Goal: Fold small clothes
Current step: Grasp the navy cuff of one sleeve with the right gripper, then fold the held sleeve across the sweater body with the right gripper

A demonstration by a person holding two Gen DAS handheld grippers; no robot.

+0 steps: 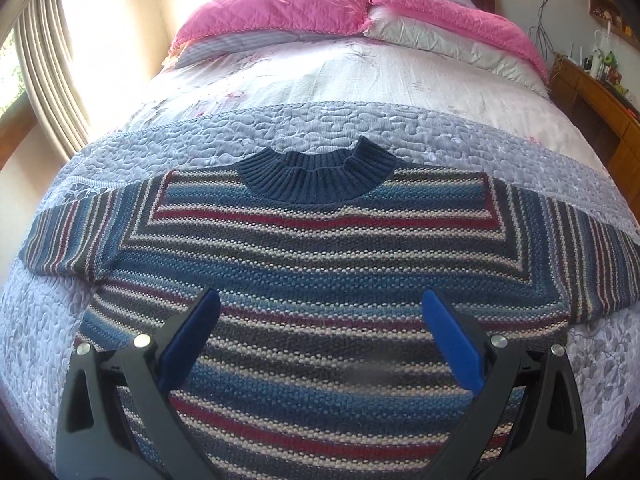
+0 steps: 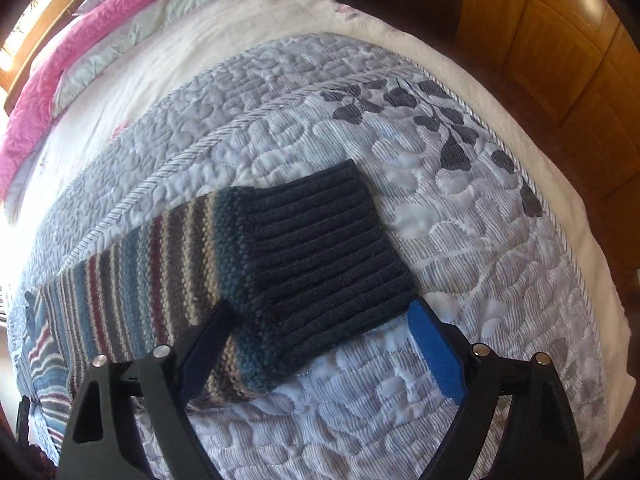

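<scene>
Blue-padded fingers [image 1: 192, 340] of the left gripper [image 1: 320, 300] frame the bottom of the left wrist view, spread wide with nothing between them. It is poised over the lower body of the striped sweater [image 1: 320, 264], pointing straight up the garment toward the navy ribbed collar [image 1: 316, 178]; whether the tips touch the knit cannot be told.

Sweater position: laid flat, front up, on the grey quilted coverlet [image 1: 280, 128] across the foot of the bed, both sleeves stretched out sideways. Pink pillows [image 1: 280, 10] lie at the far headboard end.

Right wrist view: right gripper [image 2: 320, 312] also spread apart, holding nothing. It is aimed at the end of one sleeve, the dark ribbed cuff [image 2: 328, 248] lying between the two fingers' lines. Left finger sits over the striped part of the sleeve just behind the cuff; right finger pad [image 2: 436, 352] is beside the cuff's outer corner, over bare coverlet. Contact with the fabric is not resolvable. Wooden cabinet [image 2: 560, 40] stands beyond the bed edge.
</scene>
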